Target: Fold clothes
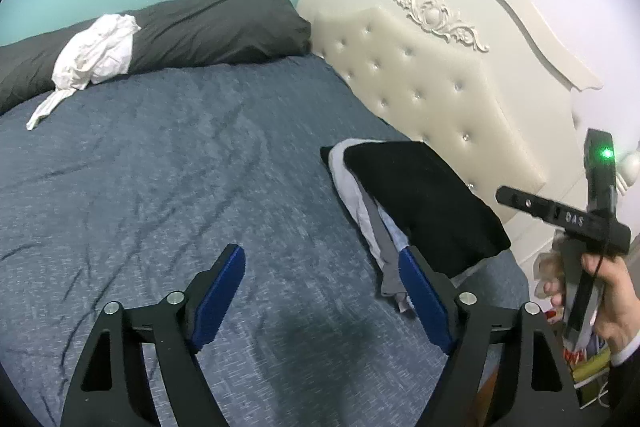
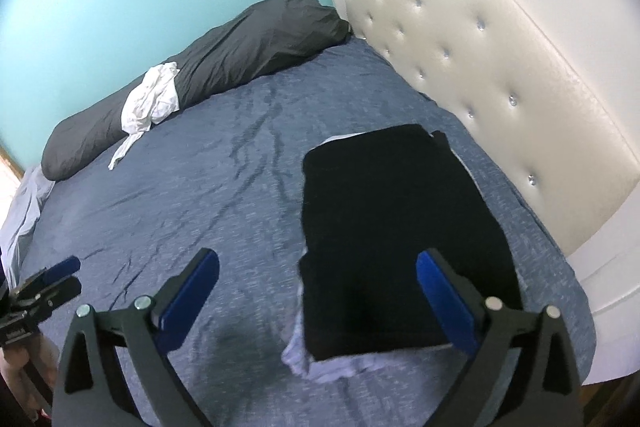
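Note:
A folded stack lies on the blue bed cover near the headboard, with a black garment (image 1: 424, 203) (image 2: 400, 207) on top and pale garments (image 1: 356, 195) (image 2: 320, 363) sticking out beneath. My right gripper (image 2: 318, 259) hovers open above the near end of the stack, nothing between its blue pads. My left gripper (image 1: 322, 255) is open over the bare cover just left of the stack, its right finger close to the stack's near corner. A crumpled white garment (image 1: 96, 51) (image 2: 152, 99) rests against the far grey bolster.
A long dark grey bolster (image 1: 208, 27) (image 2: 248, 39) lies along the turquoise wall. The cream tufted headboard (image 1: 432, 91) (image 2: 500, 67) bounds the right side. A hand (image 1: 612, 291) grips the other tool's handle at the bed's right edge. A wide stretch of blue cover (image 1: 160, 179) spreads left.

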### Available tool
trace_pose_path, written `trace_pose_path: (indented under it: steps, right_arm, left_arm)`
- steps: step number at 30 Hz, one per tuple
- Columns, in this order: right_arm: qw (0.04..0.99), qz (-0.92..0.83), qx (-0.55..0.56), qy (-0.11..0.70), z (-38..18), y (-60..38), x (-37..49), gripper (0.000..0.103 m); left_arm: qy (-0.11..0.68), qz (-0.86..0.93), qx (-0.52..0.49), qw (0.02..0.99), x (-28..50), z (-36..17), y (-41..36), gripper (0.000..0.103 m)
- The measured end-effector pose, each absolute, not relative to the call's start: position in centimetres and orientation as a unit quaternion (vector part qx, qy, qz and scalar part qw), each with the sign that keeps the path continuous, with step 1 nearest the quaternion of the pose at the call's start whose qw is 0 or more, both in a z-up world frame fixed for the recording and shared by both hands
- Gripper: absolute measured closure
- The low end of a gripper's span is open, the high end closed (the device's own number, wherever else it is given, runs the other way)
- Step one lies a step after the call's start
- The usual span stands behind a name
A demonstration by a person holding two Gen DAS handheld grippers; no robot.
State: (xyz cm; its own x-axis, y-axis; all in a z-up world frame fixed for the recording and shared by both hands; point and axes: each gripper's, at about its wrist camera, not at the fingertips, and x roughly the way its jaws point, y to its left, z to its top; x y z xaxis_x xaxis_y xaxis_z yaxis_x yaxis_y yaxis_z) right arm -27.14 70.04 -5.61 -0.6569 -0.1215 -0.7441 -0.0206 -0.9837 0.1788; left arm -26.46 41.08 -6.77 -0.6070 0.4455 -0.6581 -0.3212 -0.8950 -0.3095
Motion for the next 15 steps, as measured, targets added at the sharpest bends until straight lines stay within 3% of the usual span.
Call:
trace_pose_path:
  steps: [5,15]
  right_arm:
    - [0.029,-0.91,0.405,-0.081,-4.8,67.7,-25.1,0.0]
    - [0.049,-0.917,0.389,-0.072,-3.0,62.8,-21.0,0.0]
  left_arm:
    - [-0.079,0.898,-0.378,0.211,-25.2,-5.6,39.7,0.007]
    - [-0.078,0.909,-0.362,0.192,-22.0,-3.9,35.8,0.0]
